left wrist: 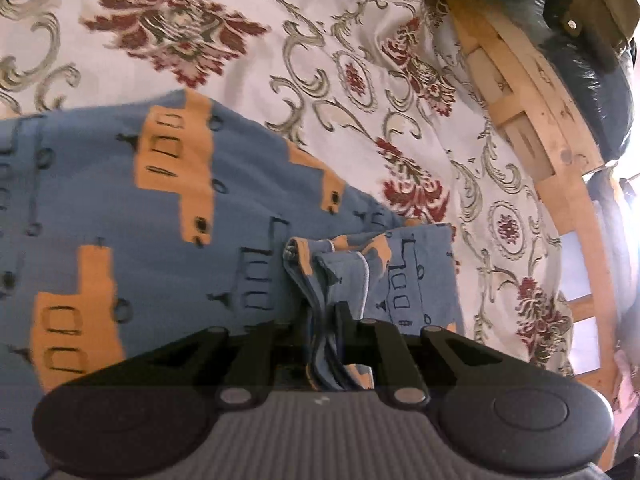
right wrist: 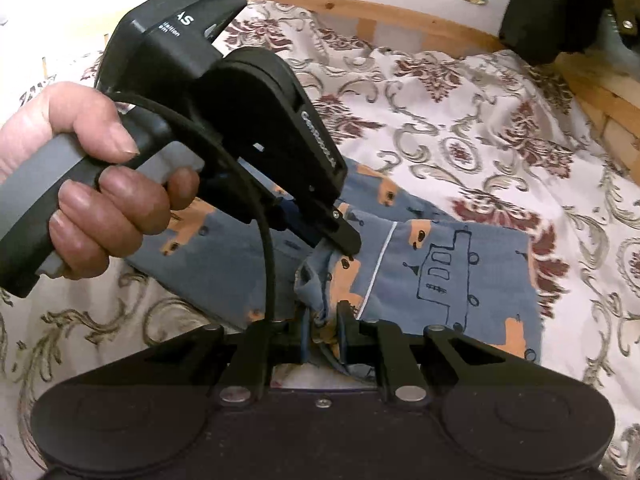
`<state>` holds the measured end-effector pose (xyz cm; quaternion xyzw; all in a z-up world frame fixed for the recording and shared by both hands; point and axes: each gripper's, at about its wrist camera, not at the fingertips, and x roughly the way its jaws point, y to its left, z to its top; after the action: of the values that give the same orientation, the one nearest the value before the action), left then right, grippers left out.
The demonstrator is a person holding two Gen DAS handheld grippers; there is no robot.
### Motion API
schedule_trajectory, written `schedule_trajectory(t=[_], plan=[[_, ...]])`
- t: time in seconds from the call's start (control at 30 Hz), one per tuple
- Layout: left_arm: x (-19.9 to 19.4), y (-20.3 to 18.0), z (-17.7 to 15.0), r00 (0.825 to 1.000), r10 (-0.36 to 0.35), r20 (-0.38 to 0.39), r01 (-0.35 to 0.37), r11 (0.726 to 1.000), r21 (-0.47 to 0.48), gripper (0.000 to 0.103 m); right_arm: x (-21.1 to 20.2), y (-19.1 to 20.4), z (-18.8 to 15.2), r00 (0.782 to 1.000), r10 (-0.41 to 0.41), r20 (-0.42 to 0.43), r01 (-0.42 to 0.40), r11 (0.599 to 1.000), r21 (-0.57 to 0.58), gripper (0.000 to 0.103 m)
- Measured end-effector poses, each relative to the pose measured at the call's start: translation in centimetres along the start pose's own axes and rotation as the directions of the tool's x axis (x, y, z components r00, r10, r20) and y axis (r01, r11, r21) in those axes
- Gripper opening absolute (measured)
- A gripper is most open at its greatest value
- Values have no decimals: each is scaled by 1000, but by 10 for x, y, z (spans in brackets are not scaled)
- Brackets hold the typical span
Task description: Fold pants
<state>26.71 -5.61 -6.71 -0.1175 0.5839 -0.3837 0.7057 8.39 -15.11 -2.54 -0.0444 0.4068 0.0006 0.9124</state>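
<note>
The pants are blue with orange and outlined vehicle prints, lying on a floral bedspread. My left gripper is shut on a bunched edge of the pants, with cloth pinched between its fingers. In the right wrist view, the pants lie partly folded, and my right gripper is shut on a gathered fold of the same edge. The left gripper, held by a hand, reaches in from the upper left and bites the cloth just beyond my right gripper.
A wooden bed frame curves along the right of the bedspread, with dark bags beyond it. In the right wrist view the wooden frame runs along the far side, with a dark garment at the top right.
</note>
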Motion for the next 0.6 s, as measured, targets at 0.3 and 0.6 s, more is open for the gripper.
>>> schedule_trajectory(t=[0.3, 0.6], plan=[[-39, 20, -9, 994, 77, 84, -75, 997, -23, 11, 5, 39, 18, 998, 67, 16, -66, 997, -30, 14], [-60, 39, -10, 985, 142, 101, -137, 989, -54, 11, 13, 66, 29, 994, 109, 13, -108, 992, -67, 14]])
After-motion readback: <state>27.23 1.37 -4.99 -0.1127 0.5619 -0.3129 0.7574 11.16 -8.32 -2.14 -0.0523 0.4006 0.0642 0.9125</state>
